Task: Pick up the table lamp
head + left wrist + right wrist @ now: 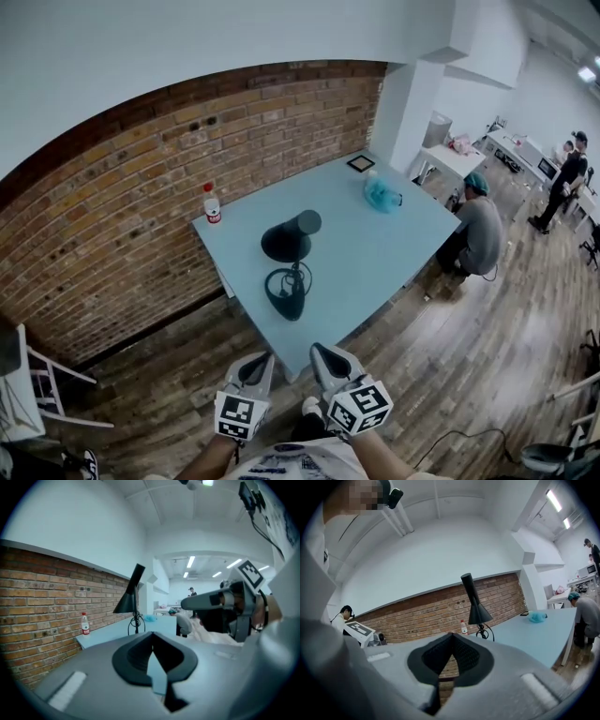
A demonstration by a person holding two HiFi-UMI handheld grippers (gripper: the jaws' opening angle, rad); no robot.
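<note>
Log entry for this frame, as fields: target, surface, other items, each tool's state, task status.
target: table lamp, black, upright, cord looped at its base
surface: pale blue table beside a brick wall
other items: bottle with red label; teal bag
left tool: shut, empty
right tool: shut, empty
status: lamp untouched, both tools short of it

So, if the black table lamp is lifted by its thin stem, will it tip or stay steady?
The table lamp is probably top-heavy: its wide shade sits high on a thin stem, so it may tilt. The cord looped at the base looks floppy and could dangle or snag.
</note>
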